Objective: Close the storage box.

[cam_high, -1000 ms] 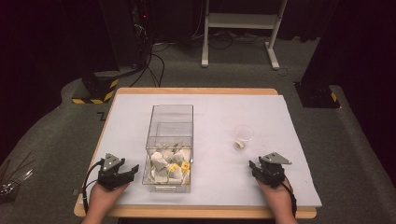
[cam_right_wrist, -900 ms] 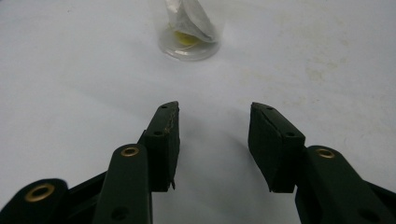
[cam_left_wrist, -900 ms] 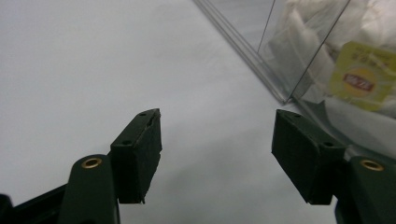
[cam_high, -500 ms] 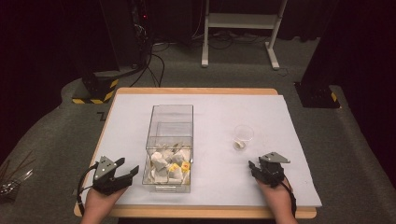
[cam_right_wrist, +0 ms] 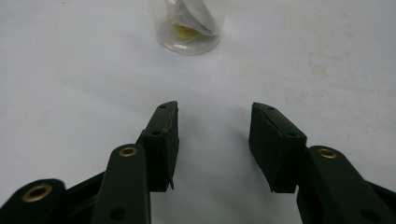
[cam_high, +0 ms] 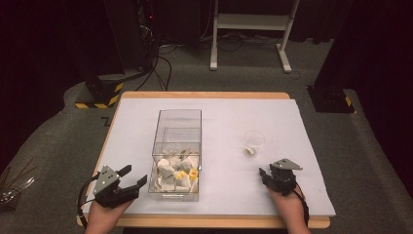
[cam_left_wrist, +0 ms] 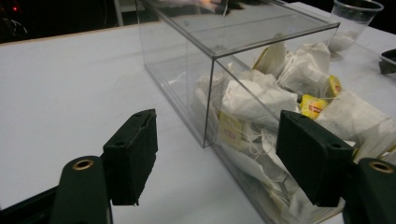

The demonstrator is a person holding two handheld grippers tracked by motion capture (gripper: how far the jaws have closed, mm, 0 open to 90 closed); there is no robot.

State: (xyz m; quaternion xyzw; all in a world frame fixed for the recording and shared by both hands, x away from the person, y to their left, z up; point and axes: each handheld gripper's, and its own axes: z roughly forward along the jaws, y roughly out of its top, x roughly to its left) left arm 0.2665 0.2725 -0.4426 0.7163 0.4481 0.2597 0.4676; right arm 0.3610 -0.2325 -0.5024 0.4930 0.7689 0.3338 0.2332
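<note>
A clear plastic box [cam_high: 178,127] stands mid-table, its near end heaped with white tea bags [cam_high: 175,174], some with yellow tags. My left gripper [cam_high: 135,174] rests open just left of the box's near corner. In the left gripper view the box corner [cam_left_wrist: 210,93] and the tea bags [cam_left_wrist: 252,98] lie between and beyond the open left gripper [cam_left_wrist: 224,154]. A small clear cup [cam_high: 253,142] holding one tea bag stands to the right of the box. My right gripper [cam_high: 271,173] sits open below it; in the right gripper view the cup [cam_right_wrist: 189,28] is ahead of the empty right gripper [cam_right_wrist: 215,140].
White paper [cam_high: 219,112] covers the wooden table [cam_high: 204,95]. Beyond the far edge are a black stand with hazard-striped feet [cam_high: 100,92], cables and a white frame [cam_high: 248,34]. Bare paper lies between box and cup and along the far side.
My left gripper has drifted slightly left and toward the near edge, a little farther from the box. The right gripper, box and cup have stayed put.
</note>
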